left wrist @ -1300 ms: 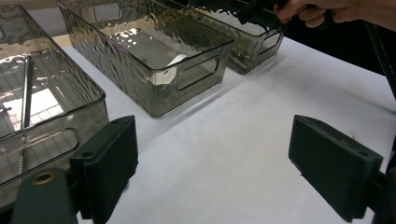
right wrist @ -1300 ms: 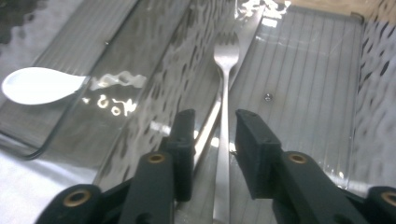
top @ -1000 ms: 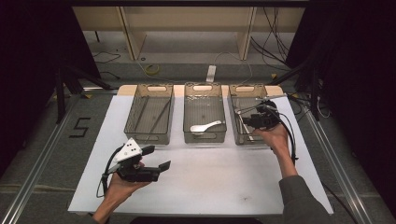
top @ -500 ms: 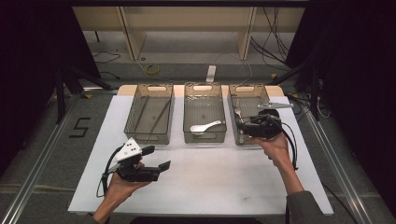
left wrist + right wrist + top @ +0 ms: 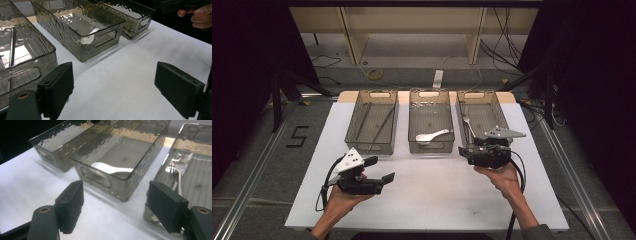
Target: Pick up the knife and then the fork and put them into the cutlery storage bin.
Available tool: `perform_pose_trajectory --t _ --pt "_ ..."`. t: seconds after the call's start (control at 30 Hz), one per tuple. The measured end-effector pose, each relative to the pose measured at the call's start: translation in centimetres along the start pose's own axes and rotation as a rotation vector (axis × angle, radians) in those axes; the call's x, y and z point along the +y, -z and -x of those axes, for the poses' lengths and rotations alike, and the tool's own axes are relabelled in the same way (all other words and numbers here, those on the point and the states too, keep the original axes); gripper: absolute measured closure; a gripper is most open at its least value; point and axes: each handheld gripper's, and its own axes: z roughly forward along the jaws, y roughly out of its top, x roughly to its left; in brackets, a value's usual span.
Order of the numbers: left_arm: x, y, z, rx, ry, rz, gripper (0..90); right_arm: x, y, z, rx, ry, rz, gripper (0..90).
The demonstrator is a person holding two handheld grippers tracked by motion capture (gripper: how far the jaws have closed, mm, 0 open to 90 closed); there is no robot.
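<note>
Three smoky clear bins stand in a row on the white table point(image 5: 437, 195). Thin chopsticks point(image 5: 384, 122) lie in the left bin point(image 5: 371, 146), a white spoon point(image 5: 432, 135) in the middle bin point(image 5: 431, 146), and a metal fork point(image 5: 468, 125) in the right bin point(image 5: 502, 107). My right gripper point(image 5: 468, 151) hovers at the right bin's near end. Its jaws have just been opening and stand wide with nothing between them point(image 5: 118, 206); beyond them I see the fork point(image 5: 178, 177) and the spoon point(image 5: 110, 168). My left gripper point(image 5: 380, 170) rests low over the table's front left, open and empty point(image 5: 117, 90).
A wooden shelf frame point(image 5: 412, 30) and loose cables point(image 5: 374, 75) lie on the floor beyond the table. Metal rails point(image 5: 257, 165) run along both sides. Bare white surface stretches between the bins and the front edge.
My right gripper has drawn back from above the right bin to its near end, toward the person, and its jaws have spread. The left gripper has stayed put.
</note>
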Motion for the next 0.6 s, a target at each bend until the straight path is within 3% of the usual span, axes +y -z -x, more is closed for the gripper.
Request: perform_pose_trajectory --t 0.6 --pt "0.0 0.1 0.0 -0.007 0.003 0.003 15.3 -3.0 2.3 -1.8 0.051 0.007 0.081 27.6"
